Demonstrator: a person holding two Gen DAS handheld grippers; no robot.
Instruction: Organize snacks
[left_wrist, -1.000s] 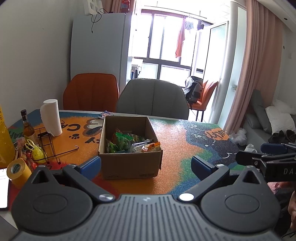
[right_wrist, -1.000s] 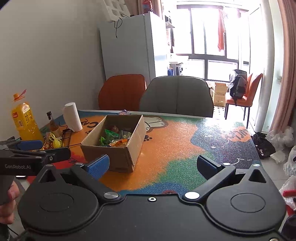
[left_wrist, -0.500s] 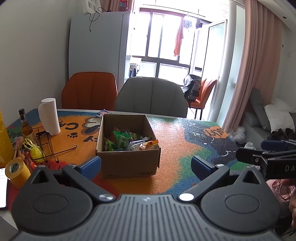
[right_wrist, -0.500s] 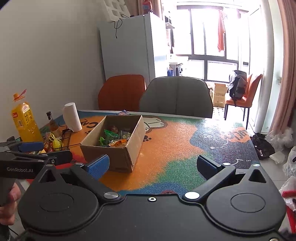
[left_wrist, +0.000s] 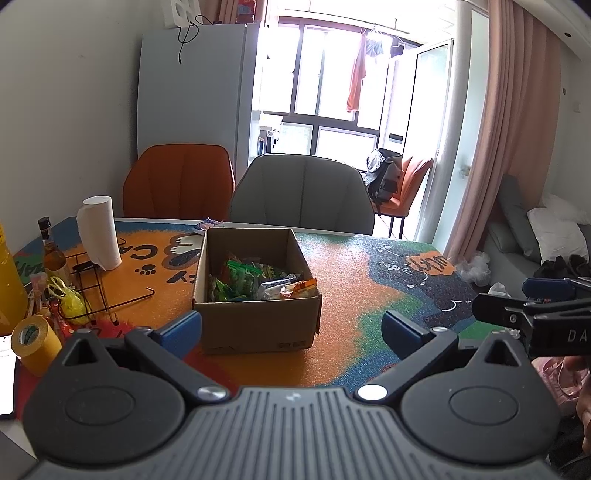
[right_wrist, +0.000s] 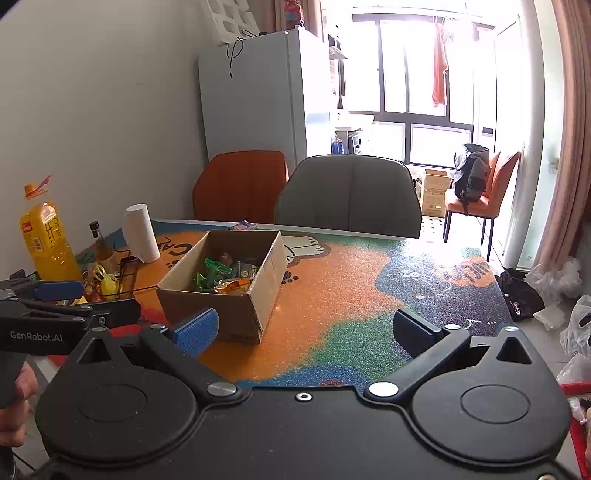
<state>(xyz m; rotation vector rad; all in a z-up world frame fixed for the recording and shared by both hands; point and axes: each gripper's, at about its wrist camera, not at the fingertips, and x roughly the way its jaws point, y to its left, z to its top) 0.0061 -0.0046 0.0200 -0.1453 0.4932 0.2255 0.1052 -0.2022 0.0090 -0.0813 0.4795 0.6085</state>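
- The left tool (left_wrist: 291, 328) was held above the near edge of the tabletop (left_wrist: 354, 295), its blue-padded fingers spread wide with nothing between them.
- The right tool (right_wrist: 306, 328) was likewise spread wide and empty, held over the near, green-and-blue part of the tabletop.
- Each tool showed in the other's view: the side of the left one bore the white lettering "GenRobot.AI", and the side of the right one showed only "DA" before the frame cut it off.
- An open cardboard box (left_wrist: 255, 321) stood on the orange part of the tabletop, just beyond the left tool's fingertips; a printed mark low on its front face was too small to read.
- The snacks (left_wrist: 258, 282) lay in a heap inside the box: green packets, a silvery wrapper and an orange one, their print illegible.
- One more small packet (left_wrist: 209, 223) lay on the tabletop behind the box, near the far edge.
- The tabletop cover carried cartoon paw prints and large black letters, partly hidden; "CA" could be made out beside the paper towel roll (left_wrist: 99, 232).
- To the left stood a yellow bottle (right_wrist: 46, 240) with a red-and-white label, a dark-capped glass bottle (left_wrist: 53, 251) and a roll of yellow tape (left_wrist: 35, 345) with a green printed core label, none readable.
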